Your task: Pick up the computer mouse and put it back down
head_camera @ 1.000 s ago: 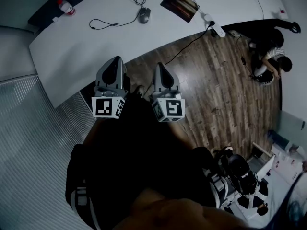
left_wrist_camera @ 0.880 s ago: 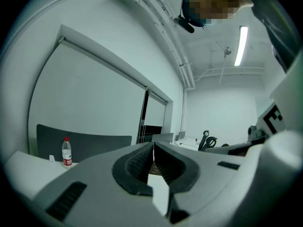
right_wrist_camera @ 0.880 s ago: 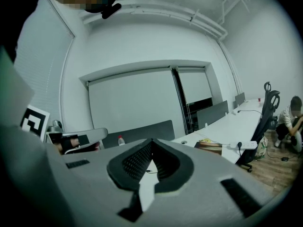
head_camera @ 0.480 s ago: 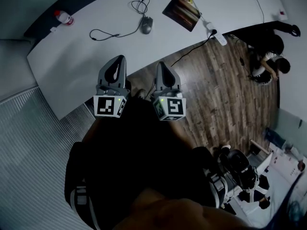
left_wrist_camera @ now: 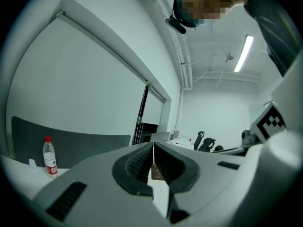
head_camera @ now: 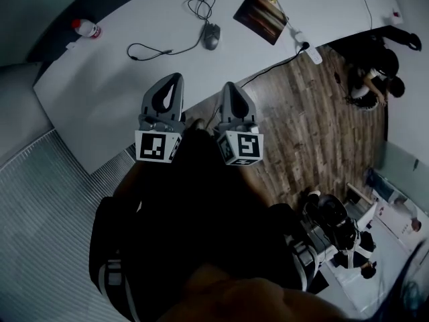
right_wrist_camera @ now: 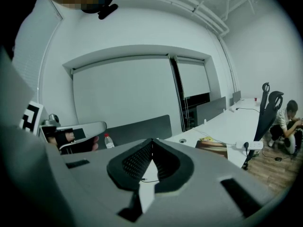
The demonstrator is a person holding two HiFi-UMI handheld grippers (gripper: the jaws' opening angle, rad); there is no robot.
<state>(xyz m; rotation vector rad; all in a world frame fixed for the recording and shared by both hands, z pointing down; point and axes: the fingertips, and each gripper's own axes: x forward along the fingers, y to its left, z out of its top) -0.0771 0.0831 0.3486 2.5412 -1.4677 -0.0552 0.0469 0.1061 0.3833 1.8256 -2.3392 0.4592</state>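
Head view: the near edge of the white table (head_camera: 100,92) runs slantwise from low left to upper right. The wooden floor (head_camera: 315,126) lies open on the right of it and a grey ribbed floor (head_camera: 47,213) on the left. The left gripper (head_camera: 173,79) and the right gripper (head_camera: 230,87) stand side by side, close together but apart, and their tips reach this edge in the picture. Each has its 2 jaws together and holds nothing. The computer mouse (head_camera: 212,36) lies on the far part of the table, well apart from both grippers, with bare table top between. Its black cable (head_camera: 161,49) curls to the left. A bottle (head_camera: 86,27) stands at the far left end, and a dark book (head_camera: 260,15) lies to the right of the mouse. A power strip (head_camera: 310,49) lies at the table edge. A person (head_camera: 372,79) crouches on the floor far right.

Left gripper view: the jaws meet at the tips with nothing between them. The bottle (left_wrist_camera: 49,157) stands before a dark panel (left_wrist_camera: 85,148), and chairs (left_wrist_camera: 204,142) are far behind.

Right gripper view: the jaws are closed and empty. The left gripper (right_wrist_camera: 71,134), the bottle (right_wrist_camera: 108,141), the book (right_wrist_camera: 213,145) and the power strip (right_wrist_camera: 251,145) show beyond. The mouse is not seen in this view.
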